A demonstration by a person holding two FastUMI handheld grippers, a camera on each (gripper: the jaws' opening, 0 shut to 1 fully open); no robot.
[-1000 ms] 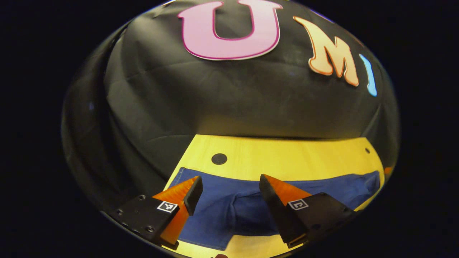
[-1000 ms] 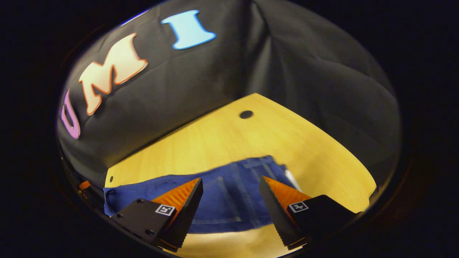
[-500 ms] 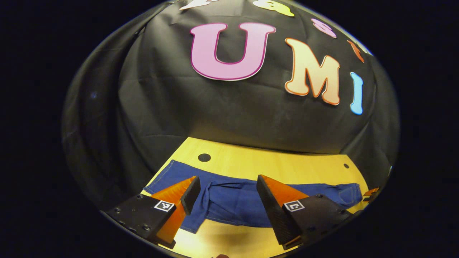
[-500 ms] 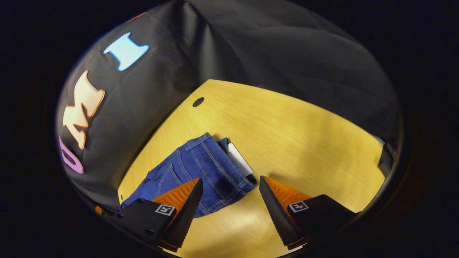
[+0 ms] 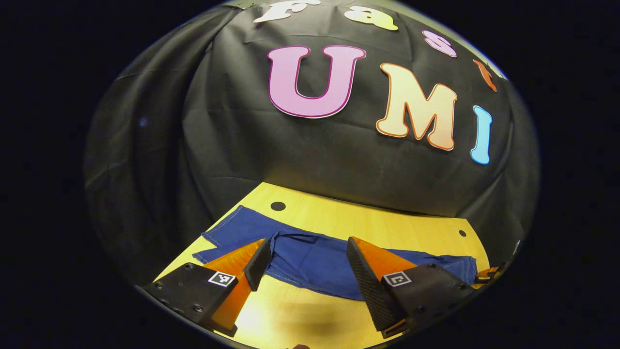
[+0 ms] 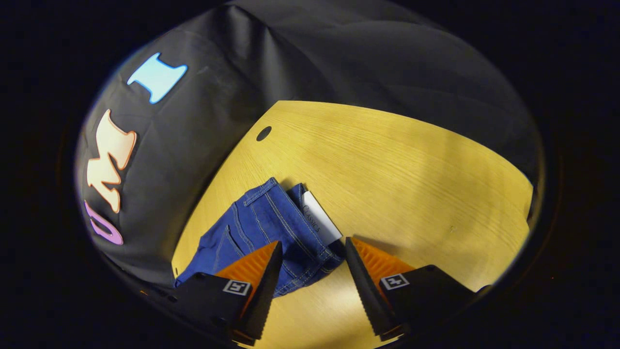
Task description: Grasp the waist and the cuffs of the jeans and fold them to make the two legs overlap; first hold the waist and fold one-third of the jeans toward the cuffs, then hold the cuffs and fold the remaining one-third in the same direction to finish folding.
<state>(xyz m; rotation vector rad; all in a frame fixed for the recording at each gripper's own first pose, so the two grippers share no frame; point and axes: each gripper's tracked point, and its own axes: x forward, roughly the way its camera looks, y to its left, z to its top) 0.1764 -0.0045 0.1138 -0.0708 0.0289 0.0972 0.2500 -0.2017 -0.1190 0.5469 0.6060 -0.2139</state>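
Blue jeans (image 5: 310, 259) lie stretched across the yellow wooden table (image 5: 368, 225) in the left gripper view, cuffs at the left, waist at the far right. My left gripper (image 5: 302, 261) stands open above the legs near the cuffs, with nothing between its fingers. In the right gripper view the waist end of the jeans (image 6: 264, 228) lies flat with a white tag (image 6: 319, 223) at its edge. My right gripper (image 6: 310, 259) is open, its jaws astride the near corner of the waist without pressing on it. The other gripper (image 5: 489, 274) peeks in at the right edge of the left gripper view.
The table (image 6: 402, 165) has small dark holes (image 5: 278, 206) (image 6: 264, 133) near its back edge. Black cloth walls close the booth behind and on both sides. Bare tabletop stretches to the right of the waist in the right gripper view.
Both grippers have pulled back and up from the jeans, which now lie flat with the legs overlapped. The right gripper's jaws have narrowed a little toward the waist corner.
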